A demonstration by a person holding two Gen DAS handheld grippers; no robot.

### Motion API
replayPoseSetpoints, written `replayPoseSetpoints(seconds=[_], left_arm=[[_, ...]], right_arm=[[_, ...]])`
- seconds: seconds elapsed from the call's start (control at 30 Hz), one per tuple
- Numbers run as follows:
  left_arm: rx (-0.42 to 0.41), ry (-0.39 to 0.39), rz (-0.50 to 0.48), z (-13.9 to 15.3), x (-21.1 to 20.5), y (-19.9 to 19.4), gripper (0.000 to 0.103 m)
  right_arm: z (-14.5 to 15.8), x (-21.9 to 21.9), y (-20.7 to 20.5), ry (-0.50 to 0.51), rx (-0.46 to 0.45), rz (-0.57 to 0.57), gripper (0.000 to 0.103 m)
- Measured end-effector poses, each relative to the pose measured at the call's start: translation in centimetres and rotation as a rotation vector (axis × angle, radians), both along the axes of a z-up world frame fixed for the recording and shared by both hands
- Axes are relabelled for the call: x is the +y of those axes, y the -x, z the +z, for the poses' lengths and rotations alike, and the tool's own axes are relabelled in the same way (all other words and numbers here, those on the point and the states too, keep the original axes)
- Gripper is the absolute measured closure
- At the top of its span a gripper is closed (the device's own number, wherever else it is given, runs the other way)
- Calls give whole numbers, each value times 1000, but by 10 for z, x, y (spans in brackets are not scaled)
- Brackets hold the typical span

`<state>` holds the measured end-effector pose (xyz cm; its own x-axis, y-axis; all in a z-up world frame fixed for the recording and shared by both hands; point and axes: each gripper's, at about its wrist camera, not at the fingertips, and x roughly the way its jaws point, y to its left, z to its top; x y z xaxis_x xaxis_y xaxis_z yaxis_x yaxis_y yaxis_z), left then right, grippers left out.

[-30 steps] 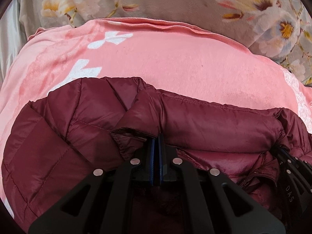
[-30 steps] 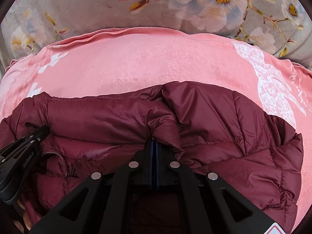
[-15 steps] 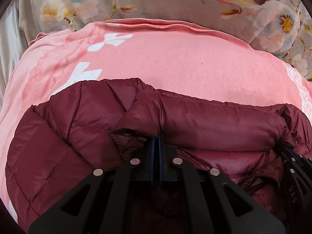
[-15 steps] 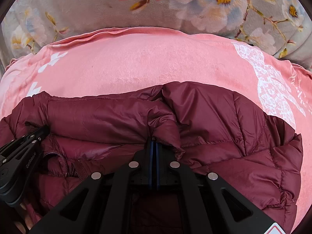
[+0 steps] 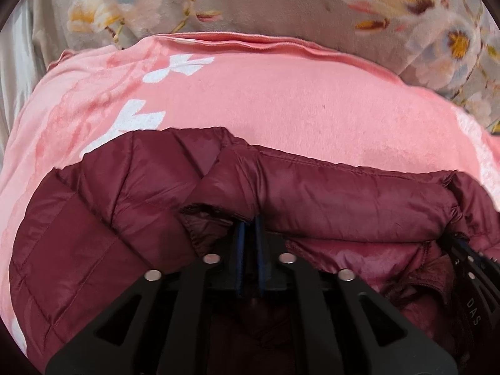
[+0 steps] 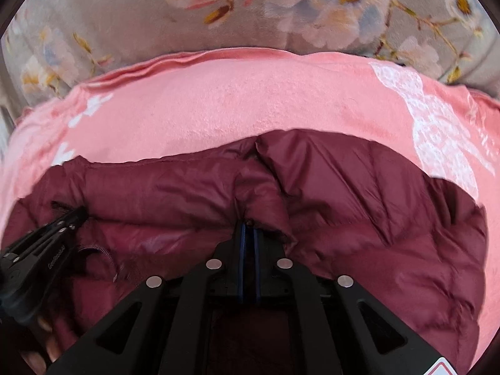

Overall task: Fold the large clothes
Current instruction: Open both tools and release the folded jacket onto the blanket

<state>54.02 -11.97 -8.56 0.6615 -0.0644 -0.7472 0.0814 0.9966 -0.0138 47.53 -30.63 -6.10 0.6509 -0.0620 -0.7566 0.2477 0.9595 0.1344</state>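
Maroon quilted puffer jacket [image 5: 328, 197], shiny and puffy, lying bunched and partly folded on a pink blanket [image 5: 281, 100], zipper edge showing.

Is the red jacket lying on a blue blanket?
No, the red jacket lies on a pink blanket with white shapes.

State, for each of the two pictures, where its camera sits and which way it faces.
Left wrist: on the left gripper, facing forward and down at the maroon jacket; right gripper at right edge.
Right wrist: on the right gripper, same aim; left gripper and fingertips at left.
Shared: jacket, pink blanket, floral cover.
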Motion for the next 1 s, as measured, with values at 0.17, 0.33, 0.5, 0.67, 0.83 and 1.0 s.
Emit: replayPoseSetpoints(seconds=[0.17,0.33,0.5,0.67,0.83,1.0], left_arm=[[-78,127,-48,36,48,79,18],[-106,152,-75,56,112,182,17],[-53,224,-4,51,186,282,17],[-20,210,130,29,244,345,16],[58,405,284,-3,303,363,14],[42,484,263,-3,306,357,15]], right_arm=[[36,-17,125,-67,-99,56,66],[43,-31,277,-31,-148,71,57],[28,-30,395,-12,-132,43,46],[-12,-28,458,-45,-65,-18,42],[-31,-38,479,-138,-86,-97,41],[-32,-42,473,-205,-118,-140,39]])
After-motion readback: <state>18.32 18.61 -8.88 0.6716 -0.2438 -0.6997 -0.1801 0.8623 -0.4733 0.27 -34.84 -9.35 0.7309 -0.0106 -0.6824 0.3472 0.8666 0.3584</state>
